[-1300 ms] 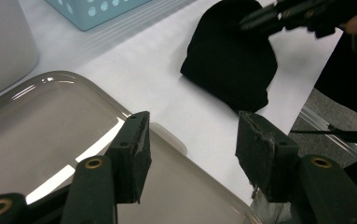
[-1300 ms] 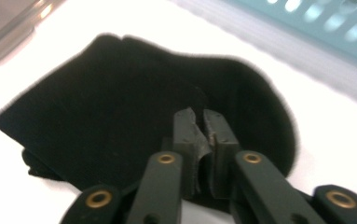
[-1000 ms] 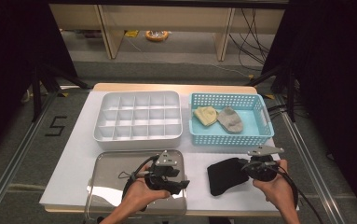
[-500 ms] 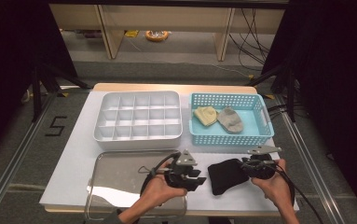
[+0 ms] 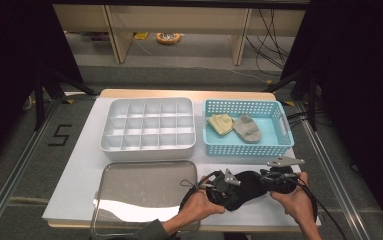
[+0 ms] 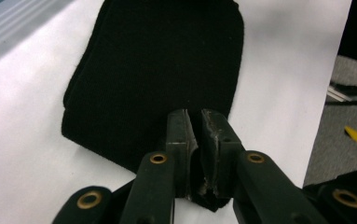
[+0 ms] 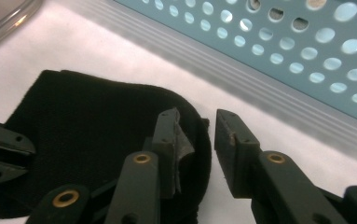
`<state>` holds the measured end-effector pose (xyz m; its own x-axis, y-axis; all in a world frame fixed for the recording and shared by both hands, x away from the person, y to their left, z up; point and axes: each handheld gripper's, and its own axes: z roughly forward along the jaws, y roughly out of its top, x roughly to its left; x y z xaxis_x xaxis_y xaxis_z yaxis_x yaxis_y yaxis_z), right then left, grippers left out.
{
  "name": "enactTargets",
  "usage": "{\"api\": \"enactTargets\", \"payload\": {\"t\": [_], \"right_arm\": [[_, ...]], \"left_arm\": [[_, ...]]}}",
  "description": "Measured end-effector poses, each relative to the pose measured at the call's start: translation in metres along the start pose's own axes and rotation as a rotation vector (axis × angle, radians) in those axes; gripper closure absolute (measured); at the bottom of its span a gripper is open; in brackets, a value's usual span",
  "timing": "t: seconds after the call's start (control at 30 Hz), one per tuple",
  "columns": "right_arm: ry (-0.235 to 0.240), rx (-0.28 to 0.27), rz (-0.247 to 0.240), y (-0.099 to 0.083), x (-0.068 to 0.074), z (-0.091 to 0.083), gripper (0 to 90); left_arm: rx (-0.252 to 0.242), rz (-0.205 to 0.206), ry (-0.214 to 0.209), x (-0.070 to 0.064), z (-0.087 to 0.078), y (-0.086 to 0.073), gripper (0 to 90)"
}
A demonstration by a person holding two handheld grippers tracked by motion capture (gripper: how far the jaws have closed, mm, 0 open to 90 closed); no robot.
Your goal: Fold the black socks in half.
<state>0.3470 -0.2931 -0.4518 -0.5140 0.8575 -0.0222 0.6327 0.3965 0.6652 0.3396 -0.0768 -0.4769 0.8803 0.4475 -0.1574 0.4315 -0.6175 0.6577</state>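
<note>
Over on the left side I've got the empty metal tray point(image 5: 139, 190) at the table's near edge with the white divided organizer point(image 5: 149, 124) behind it, and just right of the tray my left gripper point(image 6: 195, 122) has its jaws pressed together, pinching the near edge of the black sock point(image 6: 167, 70). That sock lies flat on the white table point(image 5: 79, 170) in front of the blue basket point(image 5: 244, 146), between both grippers. My right gripper point(image 7: 195, 129) sits at its other end, jaws spread, one jaw over the fabric and one off its edge.
</note>
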Motion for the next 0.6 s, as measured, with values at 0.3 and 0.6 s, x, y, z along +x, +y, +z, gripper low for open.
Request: {"api": "enactTargets", "payload": {"t": [0.3, 0.6], "right_arm": [[0.065, -0.093, -0.023, 0.007, 0.009, -0.018, 75.1], [0.104, 0.021, 0.016, -0.009, 0.005, 0.007, 80.3]], "left_arm": [[0.010, 0.027, 0.021, -0.003, 0.001, 0.001, 80.6], [-0.036, -0.010, 0.019, 0.003, -0.009, 0.003, 78.6]]}}
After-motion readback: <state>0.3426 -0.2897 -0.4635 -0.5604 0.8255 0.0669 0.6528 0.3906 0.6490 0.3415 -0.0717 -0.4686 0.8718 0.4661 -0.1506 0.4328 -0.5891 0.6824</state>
